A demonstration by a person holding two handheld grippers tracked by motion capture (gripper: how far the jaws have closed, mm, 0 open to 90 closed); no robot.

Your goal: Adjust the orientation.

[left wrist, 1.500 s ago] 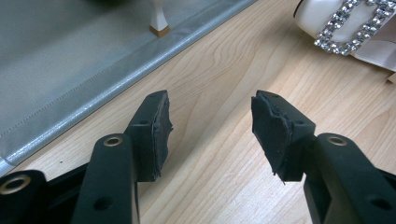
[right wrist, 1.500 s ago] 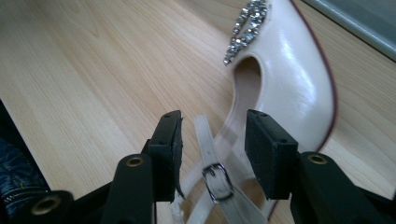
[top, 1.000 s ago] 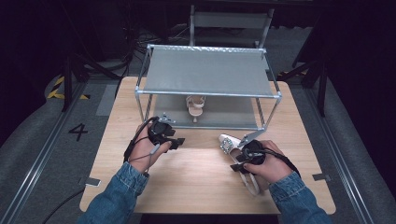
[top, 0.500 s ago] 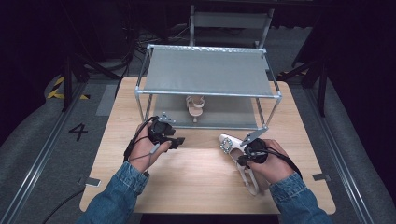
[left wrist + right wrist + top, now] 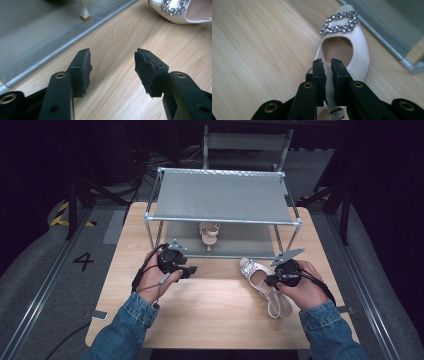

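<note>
A light wooden table (image 5: 210, 315) carries a metal-framed rack (image 5: 223, 199) with grey fabric shelves. Behind it stands a grey chair (image 5: 246, 142). On the dark floor at left, a painted number four (image 5: 83, 261) and yellow-black tape (image 5: 62, 215).

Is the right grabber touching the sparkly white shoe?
Touching. In the right gripper view, the right gripper has its jaws pinched together on the strap of the shoe, with no gap showing.

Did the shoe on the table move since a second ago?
No. The shoe lies in the same spot in front of the rack's right leg, with the right gripper shut on its strap.
</note>
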